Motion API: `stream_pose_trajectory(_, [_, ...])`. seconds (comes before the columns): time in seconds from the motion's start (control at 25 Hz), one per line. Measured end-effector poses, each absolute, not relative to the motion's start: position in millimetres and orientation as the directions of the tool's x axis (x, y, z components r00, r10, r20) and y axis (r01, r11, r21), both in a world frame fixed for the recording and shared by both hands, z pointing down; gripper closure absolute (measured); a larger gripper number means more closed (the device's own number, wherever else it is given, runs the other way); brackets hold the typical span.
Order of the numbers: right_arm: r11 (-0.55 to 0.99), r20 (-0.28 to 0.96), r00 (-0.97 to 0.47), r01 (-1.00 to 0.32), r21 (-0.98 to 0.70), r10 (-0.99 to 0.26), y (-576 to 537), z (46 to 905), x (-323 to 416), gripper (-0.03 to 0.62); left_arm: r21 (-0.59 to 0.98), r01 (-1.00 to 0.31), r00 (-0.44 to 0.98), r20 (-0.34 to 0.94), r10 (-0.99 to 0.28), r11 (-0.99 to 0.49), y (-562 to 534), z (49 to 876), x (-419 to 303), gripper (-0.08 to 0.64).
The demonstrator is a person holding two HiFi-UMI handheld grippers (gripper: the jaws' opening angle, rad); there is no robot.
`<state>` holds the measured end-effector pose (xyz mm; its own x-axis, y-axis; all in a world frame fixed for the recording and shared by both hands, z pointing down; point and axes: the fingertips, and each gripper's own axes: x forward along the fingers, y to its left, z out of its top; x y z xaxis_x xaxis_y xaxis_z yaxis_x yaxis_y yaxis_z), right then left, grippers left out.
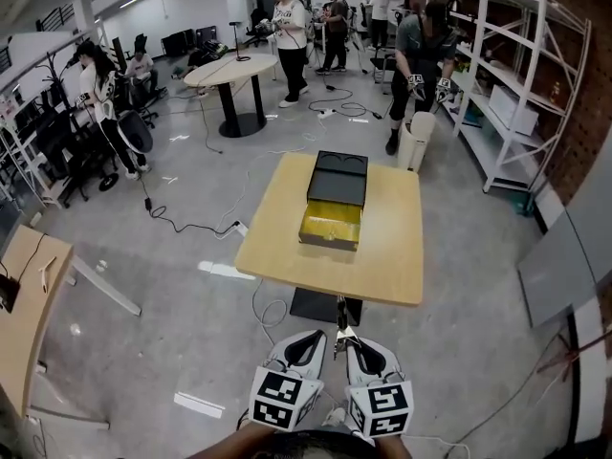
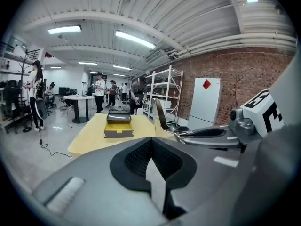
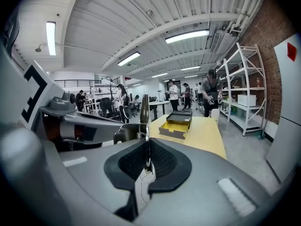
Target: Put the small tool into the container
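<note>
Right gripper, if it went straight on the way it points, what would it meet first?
Probably the pale wooden tabletop, short of the black box with the open yellow drawer, though depth is unclear. The small metal tool in the right gripper leads.

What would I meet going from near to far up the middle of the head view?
Nearest, the left gripper and right gripper side by side → small tool clamped in the right gripper → wooden table → container's open yellow compartment → container's black part → round table.

Container (image 1: 335, 204) on table (image 1: 392, 256) (toward far edge), shelving (image 1: 507, 84) right
</note>
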<state>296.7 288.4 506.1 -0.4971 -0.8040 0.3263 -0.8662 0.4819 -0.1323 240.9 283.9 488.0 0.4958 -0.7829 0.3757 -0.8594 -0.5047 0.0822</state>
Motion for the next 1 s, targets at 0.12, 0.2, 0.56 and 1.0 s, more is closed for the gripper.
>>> stream_pose_trajectory(0.12, [0.499,0.321,-0.515,-0.856,-0.137,-0.795,265,497,305,0.583,0.064,-0.871,0.472,0.379,-0.796,-0.487,263,480,244,0.557])
stream_pose_trajectory(0.2, [0.509,0.318,-0.526,-0.849,-0.140,-0.789,247,489,316,0.583,0.063,-0.876,0.463,0.384,-0.799,-0.477,246,469,260,0.558])
stream_pose_trajectory(0.56, [0.534,0.308,-0.557,-0.830,-0.162,-0.771,182,502,380,0.583,0.048,-0.892,0.430,0.395,-0.812,-0.450,181,482,326,0.558])
stream_pose_trajectory(1.0, [0.521,0.334,-0.538,-0.841,-0.146,-0.774,50,526,386,0.583,0.085,-0.875,0.468,0.398,-0.789,-0.477,45,508,340,0.558])
